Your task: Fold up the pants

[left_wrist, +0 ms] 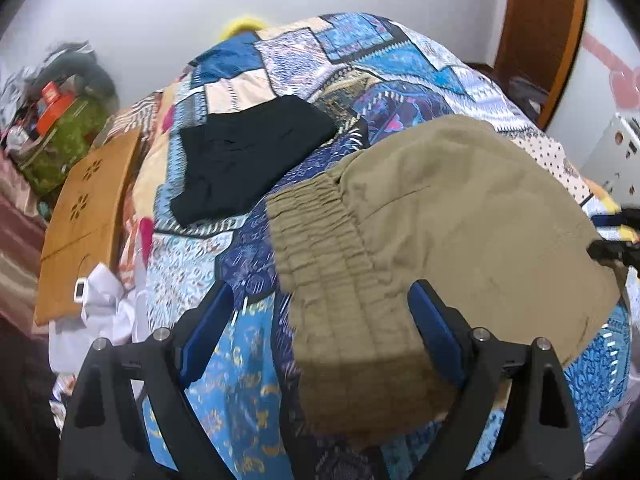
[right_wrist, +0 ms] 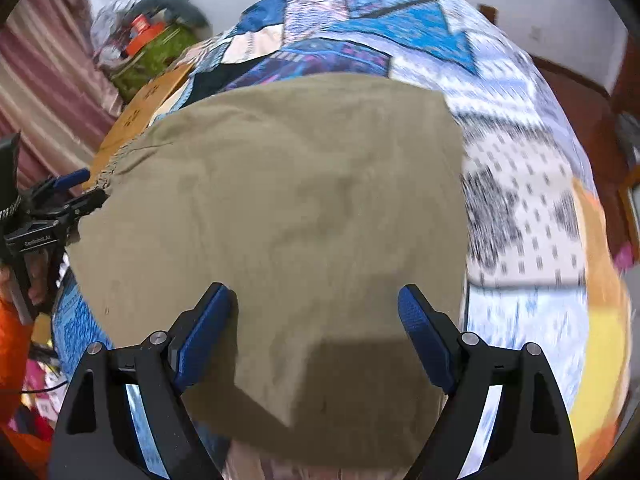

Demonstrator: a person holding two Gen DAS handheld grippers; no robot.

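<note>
The khaki pants [left_wrist: 460, 216] lie folded on a bed covered by a blue patchwork quilt [left_wrist: 360, 64], with the elastic waistband [left_wrist: 316, 232] toward nine o'clock in the left wrist view and a folded black garment [left_wrist: 248, 156] lying apart at about ten o'clock from them. The left gripper [left_wrist: 320, 320] hangs over the waistband end, its jaws spread wide and holding nothing. The right gripper [right_wrist: 316, 320] hangs above the near edge of the pants at six o'clock, jaws likewise wide apart and empty, the cloth under the gap but unpinched.

Bright even light, fisheye warp, motion blur
</note>
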